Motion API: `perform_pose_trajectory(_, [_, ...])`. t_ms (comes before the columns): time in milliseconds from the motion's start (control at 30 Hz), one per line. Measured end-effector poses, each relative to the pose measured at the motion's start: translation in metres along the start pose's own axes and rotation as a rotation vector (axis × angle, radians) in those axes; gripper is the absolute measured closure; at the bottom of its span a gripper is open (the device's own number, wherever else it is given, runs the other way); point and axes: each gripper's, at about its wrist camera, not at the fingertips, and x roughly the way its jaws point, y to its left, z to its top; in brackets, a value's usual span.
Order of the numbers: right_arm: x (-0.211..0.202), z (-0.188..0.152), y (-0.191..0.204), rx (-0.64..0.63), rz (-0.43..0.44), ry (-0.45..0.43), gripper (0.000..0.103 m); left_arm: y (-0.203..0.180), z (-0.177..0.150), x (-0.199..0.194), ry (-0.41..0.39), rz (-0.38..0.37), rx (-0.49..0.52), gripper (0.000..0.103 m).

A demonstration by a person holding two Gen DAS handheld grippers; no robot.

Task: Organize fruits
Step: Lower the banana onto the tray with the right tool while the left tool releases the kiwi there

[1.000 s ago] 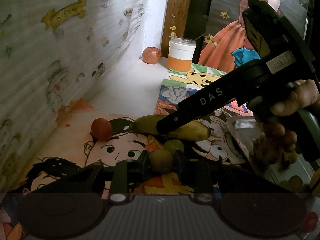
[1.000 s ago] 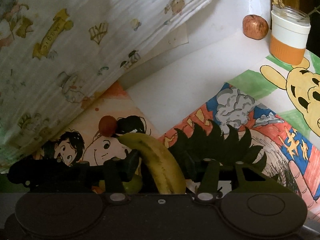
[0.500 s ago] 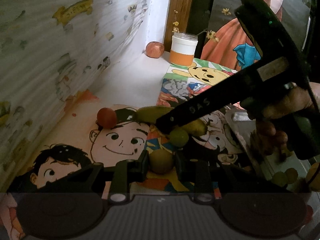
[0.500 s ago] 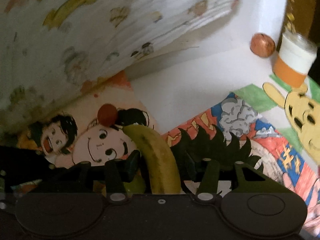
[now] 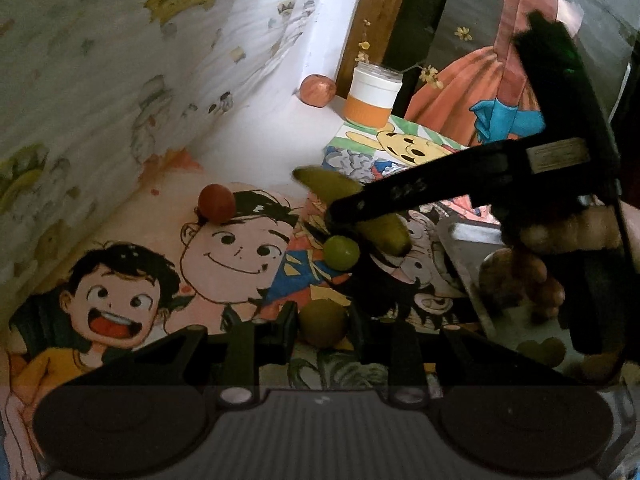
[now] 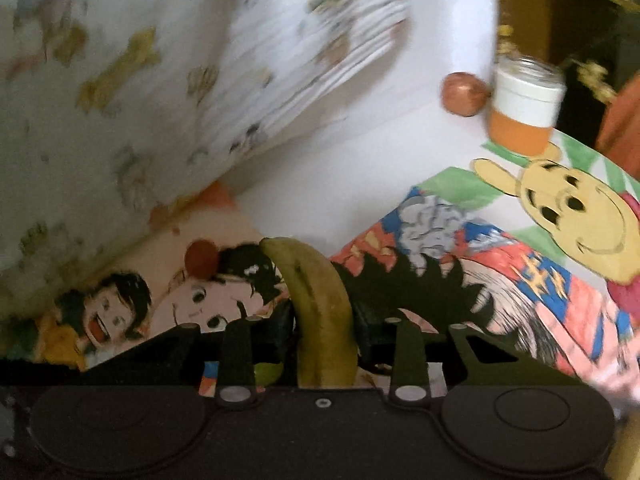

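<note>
Gripping a banana (image 6: 320, 312) in the right tongs (image 6: 322, 330), clamped across its middle, long axis running straight ahead along the fingers, tip pointing away. Clasping a round green fruit (image 5: 322, 322) in the left tongs (image 5: 324, 322), closed on its sides. Leaving a second green fruit (image 5: 341, 252) and a red fruit (image 5: 217, 209) lying on the cartoon-printed counter (image 5: 240, 248). Sitting off to the right, nearer the right hand: a metal tray (image 5: 464, 256), probably where both fruits are heading.
</note>
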Motion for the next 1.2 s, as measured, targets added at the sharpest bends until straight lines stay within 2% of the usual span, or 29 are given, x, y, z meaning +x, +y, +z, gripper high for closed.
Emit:
perform_pose_trajectory(233, [-0.060, -0.032, 0.002, 0.150, 0.020, -0.133, 0.068, -0.019, -0.009, -0.016, -0.025, -0.036, 0.019, 0.073])
perform_pose_trajectory(533, [-0.150, -0.094, -0.014, 0.327, -0.050, -0.260, 0.068, -0.057, -0.018, -0.041, -0.049, -0.111, 0.071, 0.073])
perform_pose_trajectory(867, [-0.213, -0.162, -0.028, 0.436, -0.149, -0.320, 0.068, -0.107, -0.038, -0.055, -0.027, -0.194, 0.151, 0.073])
perform_pose_trajectory(1200, [-0.238, -0.222, -0.031, 0.538, -0.192, -0.310, 0.068, -0.133, -0.053, -0.049, 0.014, -0.189, 0.202, 0.073])
